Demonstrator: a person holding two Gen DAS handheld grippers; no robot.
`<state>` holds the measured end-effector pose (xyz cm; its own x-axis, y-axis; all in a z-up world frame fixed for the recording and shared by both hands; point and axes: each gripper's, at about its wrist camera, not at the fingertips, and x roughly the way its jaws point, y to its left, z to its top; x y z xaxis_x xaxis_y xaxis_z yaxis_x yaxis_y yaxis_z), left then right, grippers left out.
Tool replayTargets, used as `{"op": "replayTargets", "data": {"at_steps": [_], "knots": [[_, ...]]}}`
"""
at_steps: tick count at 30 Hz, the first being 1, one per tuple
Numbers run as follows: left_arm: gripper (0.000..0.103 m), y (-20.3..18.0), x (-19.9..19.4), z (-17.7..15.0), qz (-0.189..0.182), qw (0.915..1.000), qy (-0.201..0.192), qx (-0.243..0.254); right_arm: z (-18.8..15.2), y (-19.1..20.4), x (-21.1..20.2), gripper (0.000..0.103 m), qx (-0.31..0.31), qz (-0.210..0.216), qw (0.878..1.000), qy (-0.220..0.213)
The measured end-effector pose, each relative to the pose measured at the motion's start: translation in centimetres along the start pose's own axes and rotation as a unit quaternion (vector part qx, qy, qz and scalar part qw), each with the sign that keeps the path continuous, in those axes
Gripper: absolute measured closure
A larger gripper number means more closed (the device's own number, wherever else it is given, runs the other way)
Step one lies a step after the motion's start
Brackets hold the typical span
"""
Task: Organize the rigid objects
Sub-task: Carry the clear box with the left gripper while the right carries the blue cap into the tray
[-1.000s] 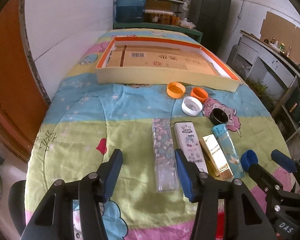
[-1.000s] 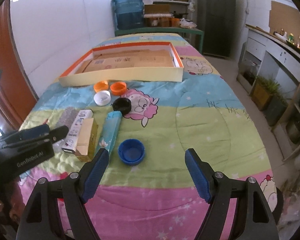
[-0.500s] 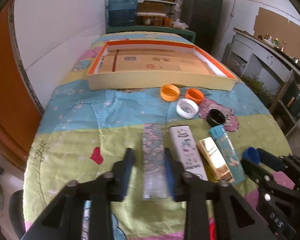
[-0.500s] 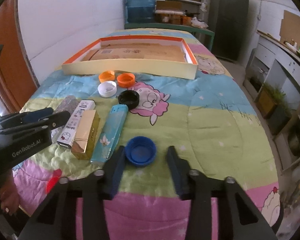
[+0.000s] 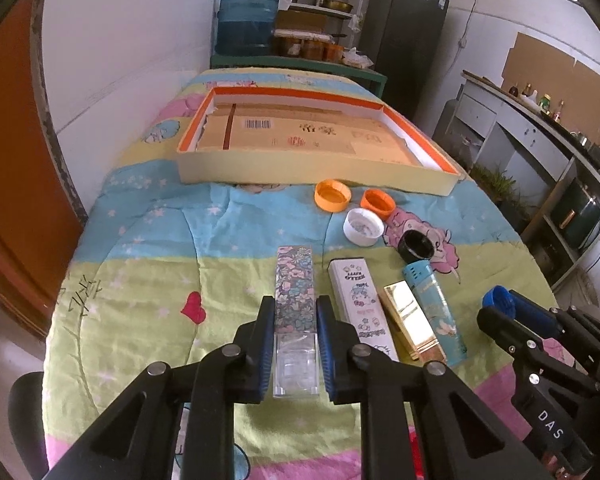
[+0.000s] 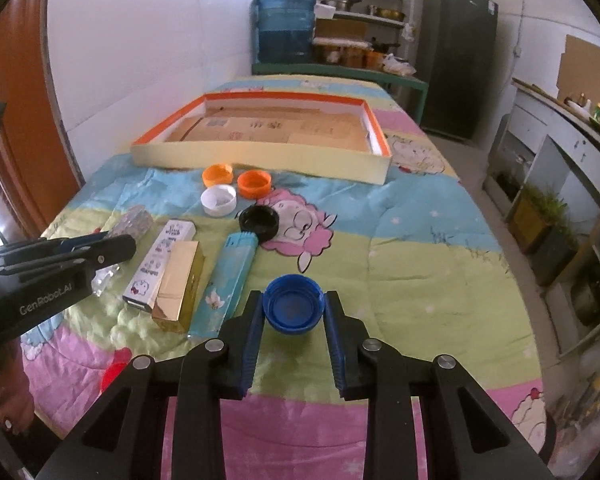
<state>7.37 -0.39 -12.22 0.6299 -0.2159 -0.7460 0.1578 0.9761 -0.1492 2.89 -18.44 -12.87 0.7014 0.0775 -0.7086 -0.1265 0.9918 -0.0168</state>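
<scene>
My left gripper [image 5: 295, 312] is shut on a long floral-patterned box [image 5: 294, 280] with a clear end, lying on the quilt. My right gripper [image 6: 292, 308] is shut on a blue bottle cap [image 6: 293, 308]. Beside the floral box lie a white cartoon box [image 5: 360, 308], a gold box [image 5: 410, 324] and a light blue box [image 5: 434, 312]. Two orange caps [image 5: 332, 195] [image 5: 377, 202], a white cap [image 5: 363, 226] and a black cap [image 5: 417, 245] lie beyond them. A shallow orange-rimmed cardboard tray [image 5: 308, 172] stands further back.
The table is covered by a colourful cartoon quilt [image 6: 420, 248]. A wall runs along the left side. A green shelf with a blue water jug [image 6: 286, 28] stands behind the table. Cabinets line the right side of the room.
Both grippers moved forward and closed: the left onto the floral box, the right onto the blue cap.
</scene>
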Motion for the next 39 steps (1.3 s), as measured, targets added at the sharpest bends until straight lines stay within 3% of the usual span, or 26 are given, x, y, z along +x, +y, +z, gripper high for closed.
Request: {"op": "replayTargets", "data": {"at_steps": [12, 22, 28, 39], "knots": [[0.083, -0.1, -3.3, 2.2, 0.025, 0.9988, -0.043, 0.001, 2.2, -0.7, -1.6, 0.073, -0.002, 0.01, 1.0, -0.028], [0.083, 0.0, -3.9, 5.9, 0.034, 0.9977, -0.058, -0.004, 6.9, -1.3, -2.4, 0.073, -0.023, 0.034, 0.997, -0.06], [0.083, 0.4, -3.2, 9.9, 0.041, 0.9962, -0.077, 0.002, 10.9, -2.7, -1.4, 0.073, -0.035, 0.044, 0.996, -0.07], [0.083, 0.4, 2.5, 15.6, 0.037, 0.9974, -0.061, 0.012, 17.3, -4.7, 4.4, 0.073, -0.051, 0.079, 0.994, -0.056]]}}
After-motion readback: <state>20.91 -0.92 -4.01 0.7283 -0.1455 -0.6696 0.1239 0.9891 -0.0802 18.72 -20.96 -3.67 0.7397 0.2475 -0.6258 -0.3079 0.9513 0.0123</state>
